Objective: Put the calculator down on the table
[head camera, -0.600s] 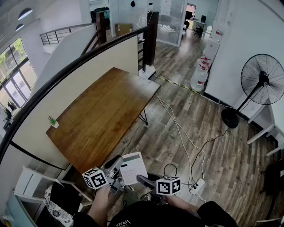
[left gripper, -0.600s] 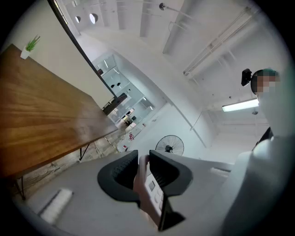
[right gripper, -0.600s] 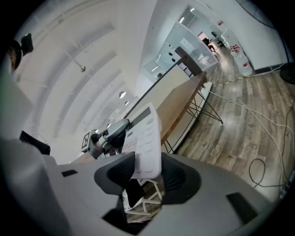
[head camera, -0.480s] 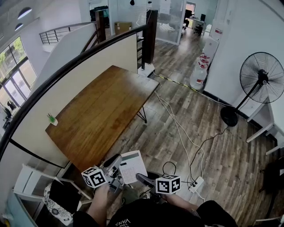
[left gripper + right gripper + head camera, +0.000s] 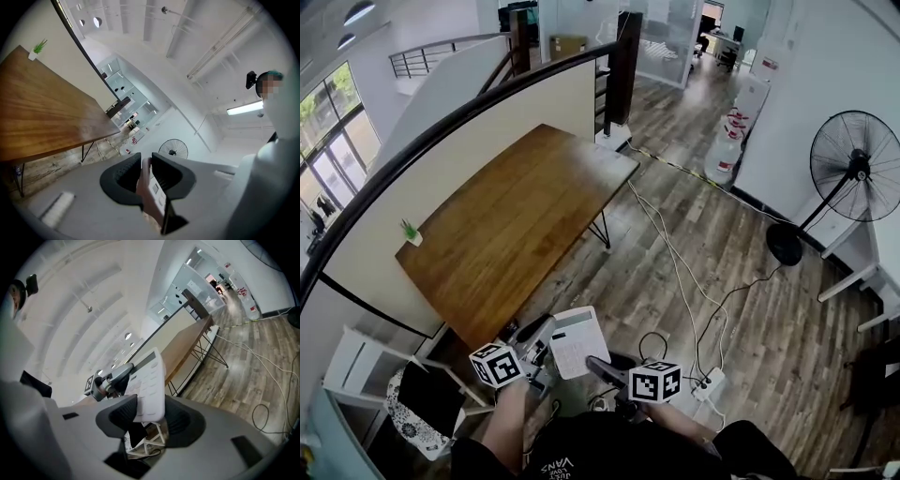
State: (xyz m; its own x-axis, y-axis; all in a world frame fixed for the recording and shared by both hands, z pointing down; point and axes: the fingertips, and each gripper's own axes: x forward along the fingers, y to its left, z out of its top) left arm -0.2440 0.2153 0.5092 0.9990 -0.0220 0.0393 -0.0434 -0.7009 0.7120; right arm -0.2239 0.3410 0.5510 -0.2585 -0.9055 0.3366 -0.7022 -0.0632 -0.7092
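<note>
A white calculator (image 5: 575, 342) hangs in the air just off the near end of the wooden table (image 5: 506, 225), over the floor. My left gripper (image 5: 544, 333) is shut on its left edge; in the left gripper view the calculator (image 5: 149, 183) shows edge-on, pinched between the pads (image 5: 126, 176). My right gripper (image 5: 593, 365) comes in from the lower right with its jaws wide. In the right gripper view the calculator's (image 5: 149, 383) near edge lies between the right gripper's (image 5: 152, 405) fingers with a gap on the right side, and the left gripper (image 5: 110, 380) shows behind it.
A small potted plant (image 5: 411, 232) stands on the table's left edge by the cream partition (image 5: 441, 187). Cables (image 5: 684, 272) and a power strip (image 5: 709, 386) lie on the wood floor. A standing fan (image 5: 853, 178) is at the right, a white shelf (image 5: 356, 366) at the lower left.
The view has shifted a little. Both grippers and the calculator sit slightly higher in the picture, in the same arrangement as before.
</note>
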